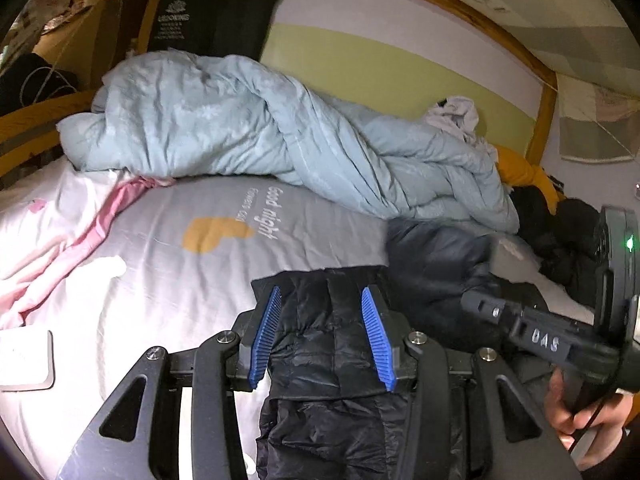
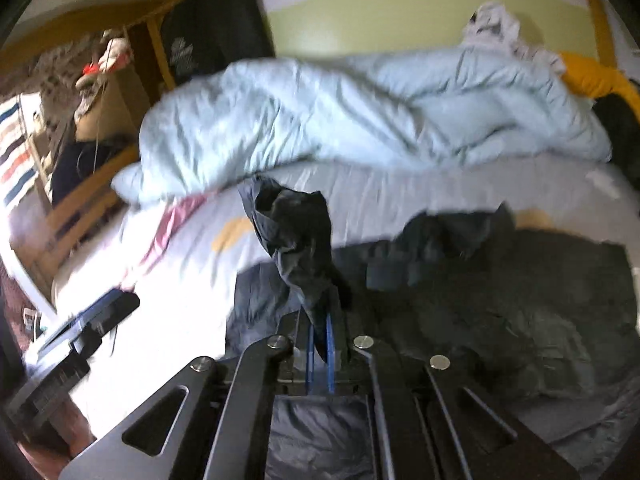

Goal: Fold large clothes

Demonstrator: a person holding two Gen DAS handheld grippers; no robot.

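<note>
Jacket, black and puffy, lies on the bed. My left gripper clamps a thick quilted fold; my right gripper pinches a thin corner, so I judge I'm carrying edges over for a fold.

The right wrist picture is blurry all over. The black jacket runs off the bottom edge there, and its shape is hard to make out. The blue blanket hides the far side of the bed. The small words on the black bag are too tiny to read. The hand is cut off at the corner.
</note>
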